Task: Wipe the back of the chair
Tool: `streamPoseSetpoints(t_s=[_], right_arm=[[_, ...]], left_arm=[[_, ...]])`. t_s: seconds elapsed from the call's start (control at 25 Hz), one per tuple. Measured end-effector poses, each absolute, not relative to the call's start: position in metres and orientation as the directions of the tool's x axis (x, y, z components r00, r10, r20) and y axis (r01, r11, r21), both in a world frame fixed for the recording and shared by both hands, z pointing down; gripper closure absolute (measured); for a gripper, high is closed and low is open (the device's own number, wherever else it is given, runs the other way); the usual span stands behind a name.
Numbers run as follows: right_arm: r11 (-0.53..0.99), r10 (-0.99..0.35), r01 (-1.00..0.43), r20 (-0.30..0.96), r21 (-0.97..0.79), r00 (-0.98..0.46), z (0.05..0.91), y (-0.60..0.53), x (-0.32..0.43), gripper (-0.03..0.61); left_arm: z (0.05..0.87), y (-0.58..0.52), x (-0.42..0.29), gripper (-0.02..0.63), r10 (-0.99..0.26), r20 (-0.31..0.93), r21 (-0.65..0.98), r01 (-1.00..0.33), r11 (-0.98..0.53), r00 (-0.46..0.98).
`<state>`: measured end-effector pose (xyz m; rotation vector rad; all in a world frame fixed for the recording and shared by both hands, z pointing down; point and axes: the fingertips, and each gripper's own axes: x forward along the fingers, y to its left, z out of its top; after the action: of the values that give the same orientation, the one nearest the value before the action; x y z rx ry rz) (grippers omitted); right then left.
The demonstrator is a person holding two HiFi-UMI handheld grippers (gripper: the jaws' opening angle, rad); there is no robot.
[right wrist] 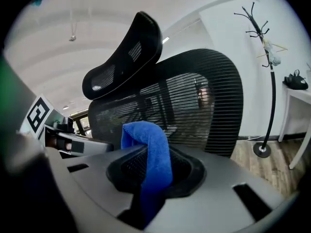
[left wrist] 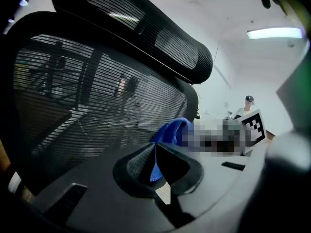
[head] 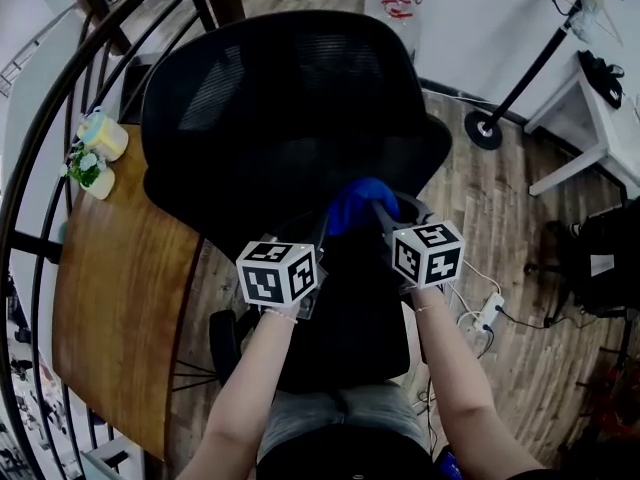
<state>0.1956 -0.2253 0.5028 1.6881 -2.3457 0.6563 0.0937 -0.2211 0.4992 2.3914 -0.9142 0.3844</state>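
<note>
Your left gripper and right gripper both clench the blue cloth, which is bunched crosswise between them at the lower middle of the chair back. The back stands upright, headrest uppermost. A wooden table lies close at your left, open floor at your right.

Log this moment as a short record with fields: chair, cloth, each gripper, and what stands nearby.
chair: black mesh office chair, its back facing the person
cloth: blue cloth, bunched, held at the lower part of the chair back; contact unclear
left: left gripper, fingers closed on an edge of the cloth
right: right gripper, fingers closed on the cloth, which drapes over them
nearby: wooden table on the left with a flower pot; coat stand on the right
</note>
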Motion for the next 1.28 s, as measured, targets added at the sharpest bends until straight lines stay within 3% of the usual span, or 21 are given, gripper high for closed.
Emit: streamPoseSetpoints(t_s=[0.8, 1.04, 1.28], right_arm=[[0.078, -0.893, -0.960, 0.409, -0.270, -0.188, 0.509, -0.203, 0.298, 0.494], [0.088, -0.915, -0.939, 0.347, -0.331, -0.208, 0.491, -0.177, 0.287, 0.495], [0.196, -0.913, -0.911, 0.270, -0.362, -0.304, 0.471, -0.155, 0.230, 0.495]], left_arm=[[0.498, -0.201, 0.153, 0.595, -0.433, 0.418, 0.403, -0.590, -0.699, 0.799], [0.495, -0.198, 0.130, 0.595, -0.473, 0.422, 0.395, -0.626, -0.672, 0.773], [0.495, -0.189, 0.086, 0.595, -0.512, 0.425, 0.403, -0.663, -0.631, 0.746]])
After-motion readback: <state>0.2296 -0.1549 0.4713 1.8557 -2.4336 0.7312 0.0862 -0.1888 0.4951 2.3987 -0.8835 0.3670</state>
